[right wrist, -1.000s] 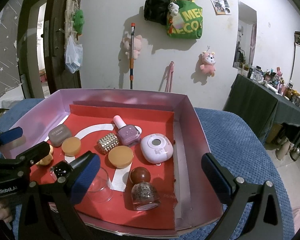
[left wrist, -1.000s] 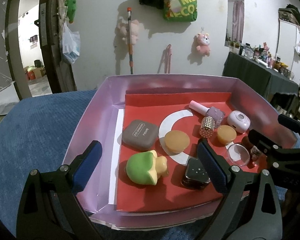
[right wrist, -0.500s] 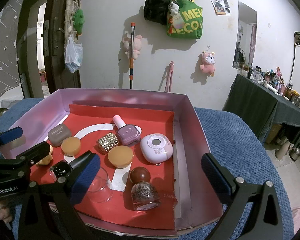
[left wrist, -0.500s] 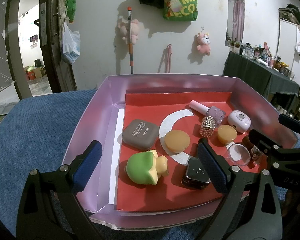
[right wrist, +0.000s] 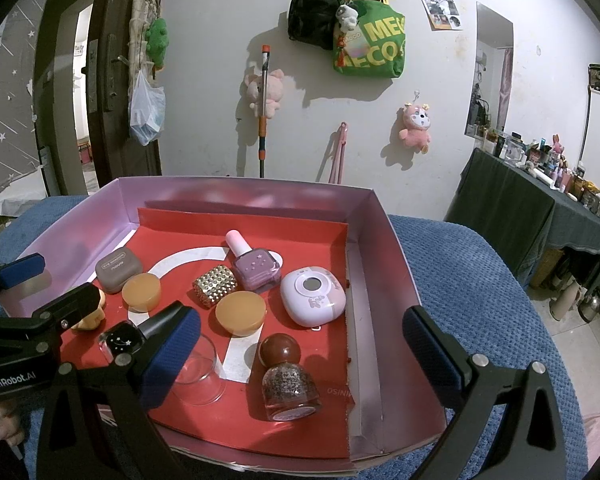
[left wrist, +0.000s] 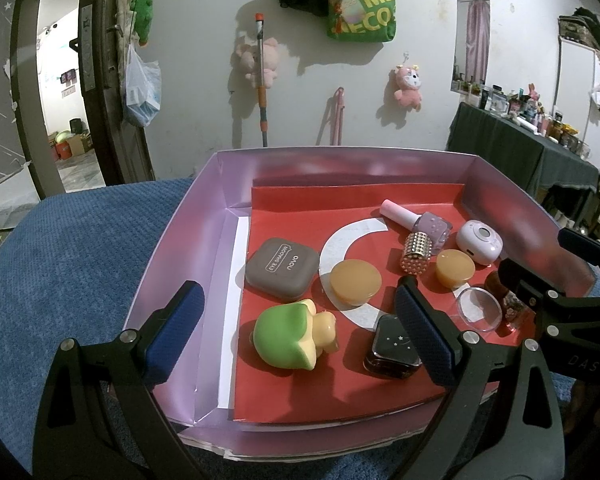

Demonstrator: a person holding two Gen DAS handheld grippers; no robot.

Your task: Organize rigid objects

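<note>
A shallow purple box (left wrist: pixel 204 216) with a red floor holds several small items: a green and yellow toy (left wrist: pixel 292 336), a brown eye-shadow compact (left wrist: pixel 282 266), two amber discs (left wrist: pixel 355 280), a black star-print case (left wrist: pixel 392 346), a studded gold tube (right wrist: pixel 215 284), a lilac nail polish (right wrist: pixel 256 266), a lilac round case (right wrist: pixel 313 295), a clear cup (right wrist: pixel 198 372) and a glitter bottle with a brown ball cap (right wrist: pixel 286 380). My left gripper (left wrist: pixel 296 332) is open, its fingers either side of the green toy. My right gripper (right wrist: pixel 300 356) is open, over the glitter bottle.
The box sits on a blue textured cloth (left wrist: pixel 60 264). A white wall with hanging bags and plush toys stands behind. A dark cluttered table (right wrist: pixel 540 208) is at the right and a doorway (left wrist: pixel 56 92) at the left.
</note>
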